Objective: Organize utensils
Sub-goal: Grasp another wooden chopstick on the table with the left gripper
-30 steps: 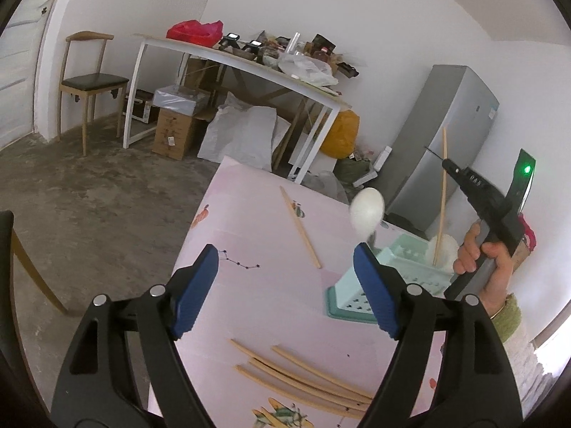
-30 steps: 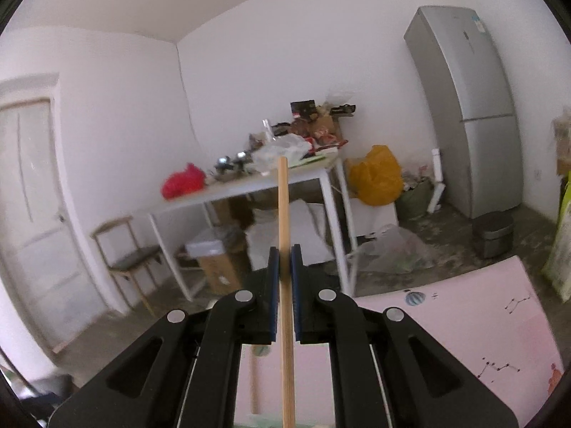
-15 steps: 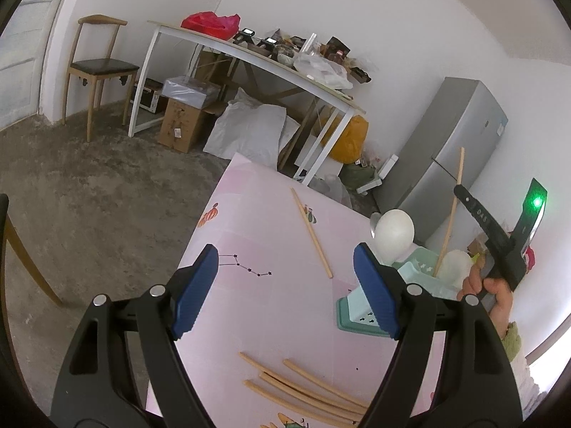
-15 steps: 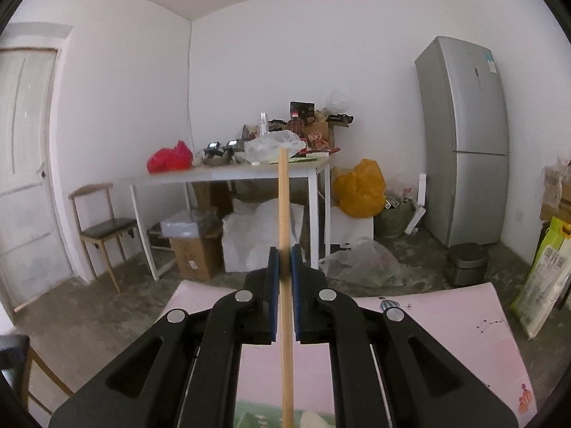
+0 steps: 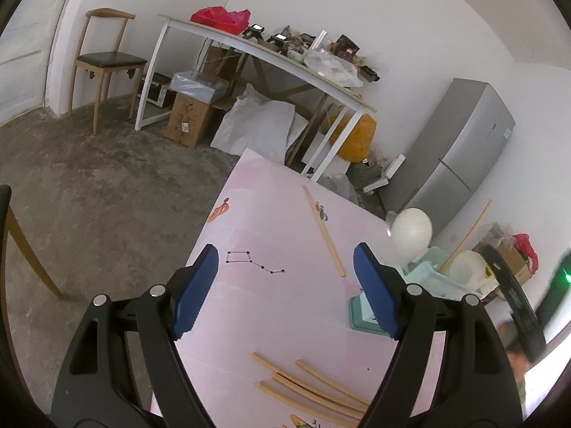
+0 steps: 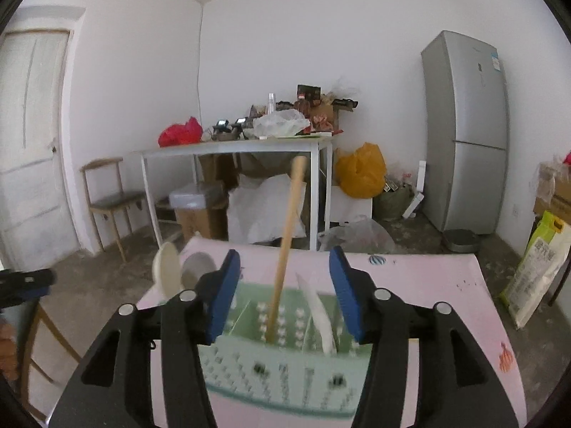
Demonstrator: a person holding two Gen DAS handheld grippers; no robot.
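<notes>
With its jaws just sprung apart, the right gripper (image 6: 283, 290) stands half open around a chopstick (image 6: 285, 249) it no longer pinches; blue pads clear of the wood on both sides. That chopstick stands tilted in the middle compartment of the green utensil holder (image 6: 278, 367), top end leaning away from the gripper. One compartment to the right in the holder, a white spoon handle (image 6: 317, 315) leans; at the holder's far left corner, two white spoon bowls (image 6: 178, 273) stick up.

Left gripper (image 5: 285, 292) hangs wide open, holding nothing, over the pink tabletop (image 5: 285, 306) just left of the holder. Nearer than the holder, a loose bunch of chopsticks (image 5: 310, 385) lies flat on the table, some crossing. Farther out than the holder, one single chopstick (image 5: 323, 230) lies alone near the table's middle.

Step in hand looks like release and retreat. To do it well: pull the right gripper straight back along its own line, pads kept apart, so neither brushes the leaning stick or tips the light holder. Next pick probably the near bunch; take one stick at mid-length, not two, since they overlap. Room clutter behind the table, ignore.
</notes>
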